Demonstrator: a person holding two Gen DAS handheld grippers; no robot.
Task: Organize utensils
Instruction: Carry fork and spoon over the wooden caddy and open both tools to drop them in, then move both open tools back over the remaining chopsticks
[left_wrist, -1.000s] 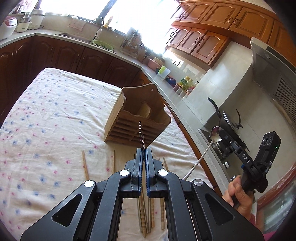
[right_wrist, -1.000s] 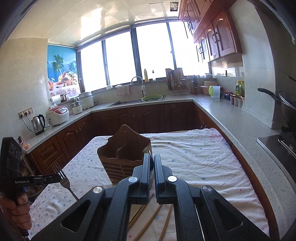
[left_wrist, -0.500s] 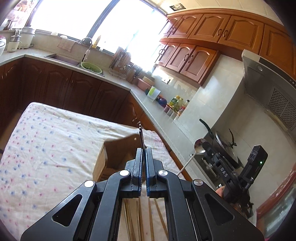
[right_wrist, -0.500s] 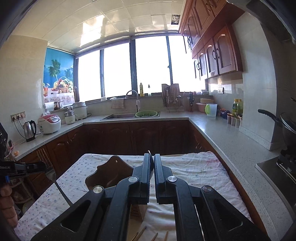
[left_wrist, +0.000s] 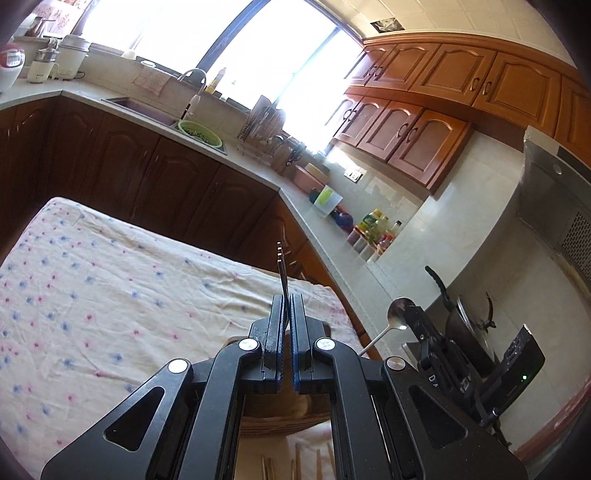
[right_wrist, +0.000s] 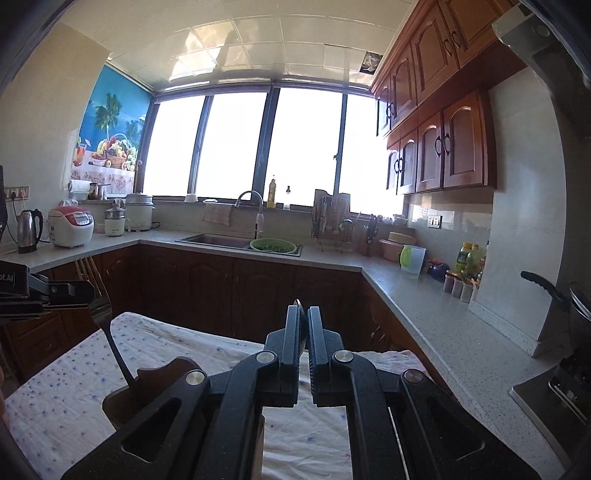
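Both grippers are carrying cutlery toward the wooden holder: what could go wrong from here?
The left gripper pinches the fork only at its neck, so the handle may swing and catch the wooden holder's rim. The spoon in the right gripper comes close; the two could collide above the holder.

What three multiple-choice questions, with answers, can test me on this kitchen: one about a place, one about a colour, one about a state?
1. The green colander stands: A on the stove; B at the sink; C on the table.
2. The tablecloth is: A black; B plain green; C white with small flowers.
3. The left tool is: A open and empty; B shut on a fork; C shut on a cup.
Answers: 1 B, it rests at the sink's right end. 2 C, pink and blue flowers show on white. 3 B, it clamps the fork, tines up.
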